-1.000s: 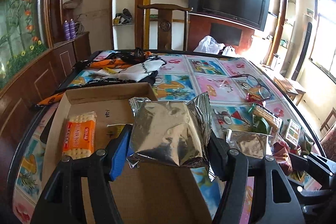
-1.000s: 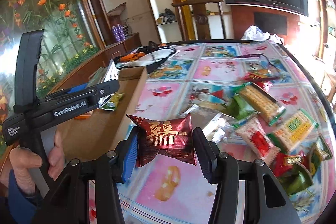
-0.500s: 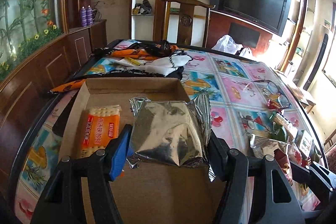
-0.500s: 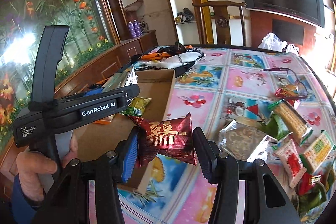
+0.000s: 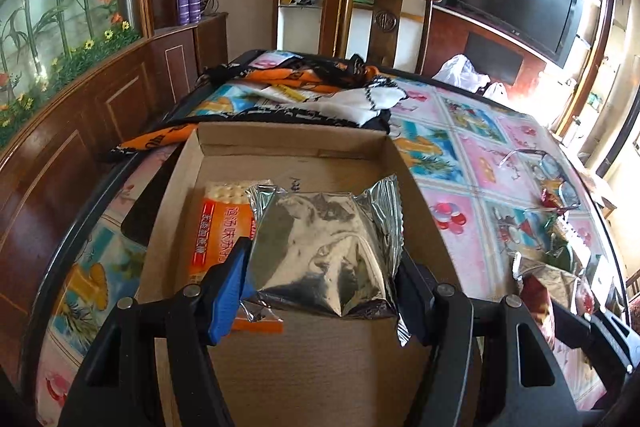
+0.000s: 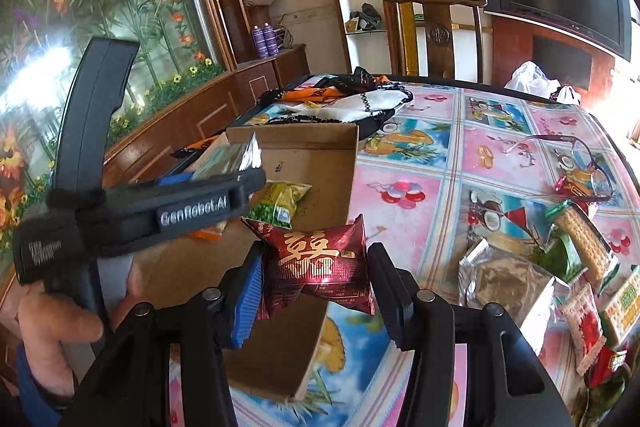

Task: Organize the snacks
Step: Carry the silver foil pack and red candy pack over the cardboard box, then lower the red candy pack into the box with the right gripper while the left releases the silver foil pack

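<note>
My left gripper (image 5: 320,279) is shut on a silver foil snack packet (image 5: 320,247), held above the inside of a shallow cardboard box (image 5: 292,143). An orange cracker pack (image 5: 218,227) lies in the box under the packet's left side. My right gripper (image 6: 314,287) is shut on a dark red packet (image 6: 320,259) with gold characters, hanging over the box's right wall (image 6: 320,307). In the right wrist view the left gripper's body (image 6: 160,211) and the hand holding it reach over the box, and a green snack packet (image 6: 280,203) lies inside.
Several loose snack packs (image 6: 576,267) lie on the patterned tablecloth to the right of the box. Eyeglasses (image 6: 576,163) rest further back. Orange, black and white cloth (image 5: 312,95) is heaped behind the box. A wooden chair (image 5: 384,23) stands past the table's far edge.
Both grippers have travelled left across the table with their packets. The silver packet now hangs further over the box interior, and the red packet has come from the tablecloth to above the box's right wall.
</note>
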